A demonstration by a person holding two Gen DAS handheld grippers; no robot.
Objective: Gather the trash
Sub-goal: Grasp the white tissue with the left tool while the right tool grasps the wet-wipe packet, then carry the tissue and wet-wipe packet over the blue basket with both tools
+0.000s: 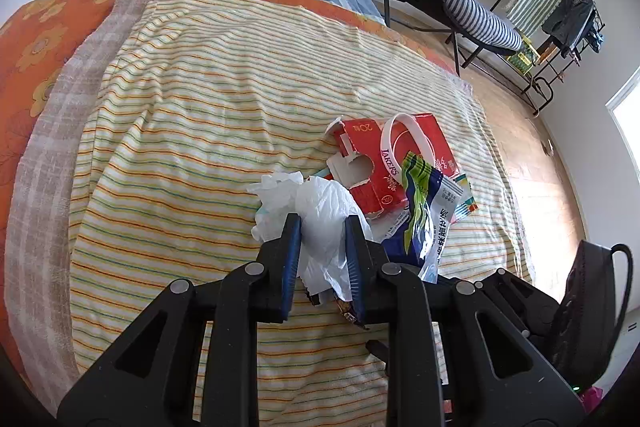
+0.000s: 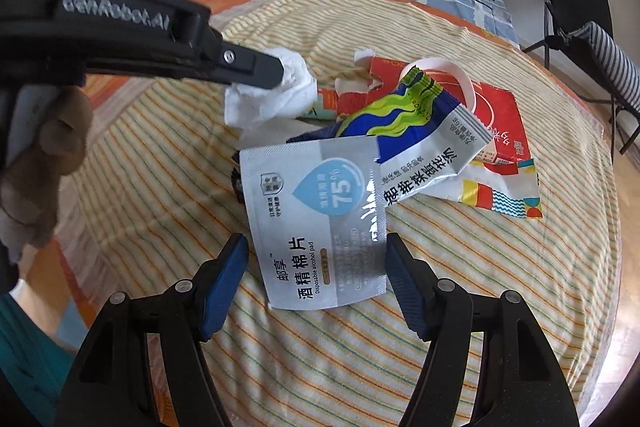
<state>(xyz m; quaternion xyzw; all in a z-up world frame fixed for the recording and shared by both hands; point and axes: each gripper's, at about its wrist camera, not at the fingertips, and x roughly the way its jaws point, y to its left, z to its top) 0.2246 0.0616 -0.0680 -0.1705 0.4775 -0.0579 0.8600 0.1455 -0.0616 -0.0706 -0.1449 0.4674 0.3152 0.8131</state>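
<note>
Nearest us, our right gripper [image 2: 314,281] stands with its blue-padded jaws wide, one on either side of the flat silver-white alcohol-pad sachet [image 2: 316,227] that lies on the yellow striped bed sheet [image 2: 460,307]. The pads do not touch it yet. To take it well, we judge that we should bring the jaws down until the tips brush the sheet, then close across the sachet's lower half, so that it buckles up into the grip and the cloth is not pinched with it.

Beside it, our left gripper [image 1: 322,251] has narrowed onto the crumpled white plastic wad [image 1: 320,215], with the pads pressing its sides; something dark shows low between the jaws, but we cannot tell what. We should lift this slowly, since loose folds hang out on the left and could snag the pile.

Just beyond lies the blue, green and white snack wrapper [image 2: 416,131], overlapping the sachet's upper corner, so a sideways draw would free the sachet better than a straight pull. Farther on lie the torn red cardboard box [image 1: 404,155] with the white wristband [image 1: 394,151] on it, and the colourful patterned wrapper [image 2: 504,195]; these wait their turn.
</note>
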